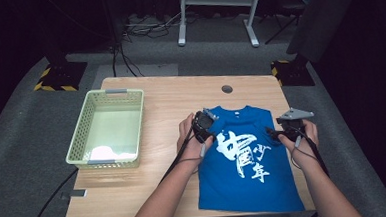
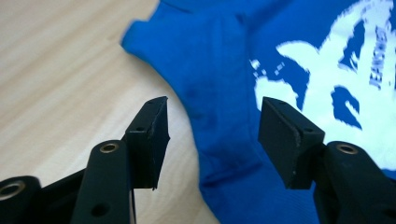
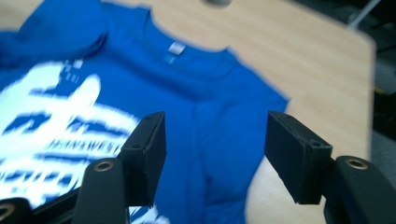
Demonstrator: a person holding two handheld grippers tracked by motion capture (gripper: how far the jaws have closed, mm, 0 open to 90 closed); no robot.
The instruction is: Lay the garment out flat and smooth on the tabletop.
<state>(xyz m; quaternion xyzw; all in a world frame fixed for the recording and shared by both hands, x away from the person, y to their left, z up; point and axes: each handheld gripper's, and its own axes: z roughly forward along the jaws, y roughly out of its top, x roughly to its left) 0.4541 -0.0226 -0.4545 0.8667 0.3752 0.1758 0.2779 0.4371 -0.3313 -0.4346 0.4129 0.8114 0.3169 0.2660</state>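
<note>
Blue T-shirt (image 1: 244, 166) lies flat on the wooden surface (image 1: 166, 105), front up, white printed characters across the chest, collar toward the far edge. It sits on the right half of the surface, its hem reaching the near edge.

My left hand-held gripper (image 1: 203, 126) is over the shirt's left shoulder, at the sleeveless armhole. In the left gripper view (image 2: 212, 135) the jaws stand well apart, with the curved armhole edge between them; one pad is over bare wood, the other over blue cloth. Neither pad presses the fabric. Nothing held.

My right hand-held gripper (image 1: 288, 126) is at the shirt's right shoulder edge. In the right gripper view (image 3: 215, 149) its jaws are also spread wide, with the shoulder and side seam between them and the cloth's edge just inside the far pad. Picture is blurred; I see no pinch on the cloth. Nothing held.

Both of my forearms come in from the near edge, one hand on each side of the print.

Pale green basket (image 1: 82, 139) stands on the left part of the surface, well apart from the shirt, with something white (image 1: 108, 153) lying at its near end.
</note>
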